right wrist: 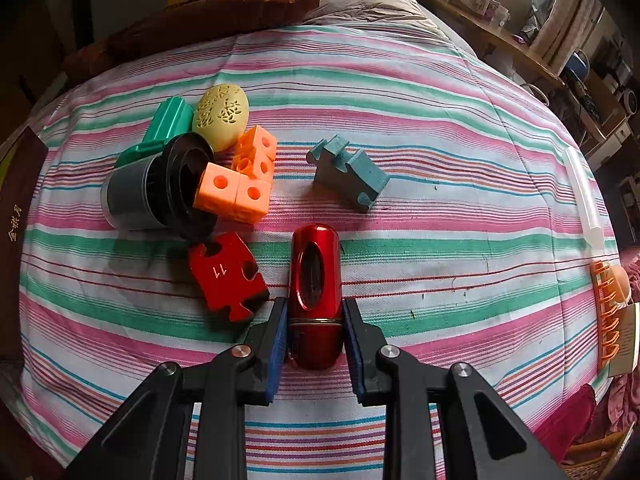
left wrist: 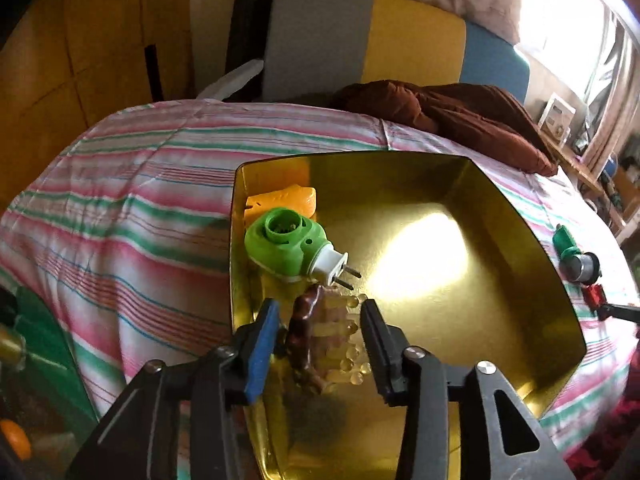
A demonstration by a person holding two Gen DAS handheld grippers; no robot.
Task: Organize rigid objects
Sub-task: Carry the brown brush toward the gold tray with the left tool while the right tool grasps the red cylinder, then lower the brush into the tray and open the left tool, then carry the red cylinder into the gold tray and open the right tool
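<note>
Tool left (left wrist: 320, 340) parted round comb (left wrist: 316, 340) | right (right wrist: 315, 332) clamps red case (right wrist: 316, 292)

Ahead of the jaws: two foam puzzle pieces, one red (right wrist: 227, 276), one blue-grey (right wrist: 347, 172); four joined orange plastic cubes (right wrist: 244, 176).

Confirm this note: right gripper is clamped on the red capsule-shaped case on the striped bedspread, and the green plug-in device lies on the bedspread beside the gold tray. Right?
Not quite. In the left wrist view the green plug-in device lies inside the gold tray, near its left wall. The right gripper clamped on the red capsule-shaped case is correct.
</note>
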